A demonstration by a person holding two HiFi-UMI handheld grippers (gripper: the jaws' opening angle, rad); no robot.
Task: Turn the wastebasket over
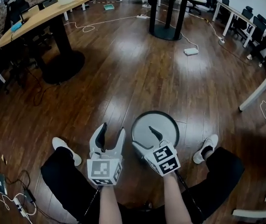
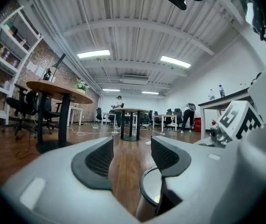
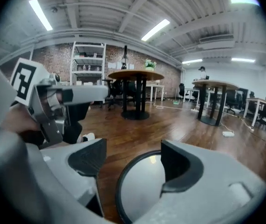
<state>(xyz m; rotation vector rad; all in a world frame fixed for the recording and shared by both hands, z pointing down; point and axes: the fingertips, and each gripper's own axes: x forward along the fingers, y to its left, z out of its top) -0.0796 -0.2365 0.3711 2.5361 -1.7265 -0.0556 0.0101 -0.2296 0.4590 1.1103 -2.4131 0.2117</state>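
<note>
Spotted the wastebasket [image 1: 154,127] standing on the wood floor [image 1: 123,69], between the two shoes [image 1: 207,146] and right under both grippers. Showing a pale, shiny disc inside a dark rim on top. Can't say whether closed end or bin interior.

On the left gripper [image 1: 112,130]: jaws spread, clamping nothing, pointing out level over bare floor, with the bin's rim just off to the right-hand side. On the right gripper [image 1: 146,140]: jaws spread too, tilted down, seemingly straddling the near rim, one pad over the disc and one outside the wall. Not pressing on anything yet, as far as can be judged.

Stuff to worry about from here:

- Pinching only a thin, curved rim with one gripper. Probably swings or twists out of the pads once lifted, being smooth and round.
- Closing too shallow on the lip. Likely just skids the bin across those slick boards instead of catching it.
- Leaving the left gripper beside the bin rather than on it. No second hold to steady the flip, so expect a drop and a roll toward the shoes.
- Working this cramped. Already sitting close together, so could easily bump into each other mid-rotation.
- Flipping fast near the legs. Could clip a shin.
</note>
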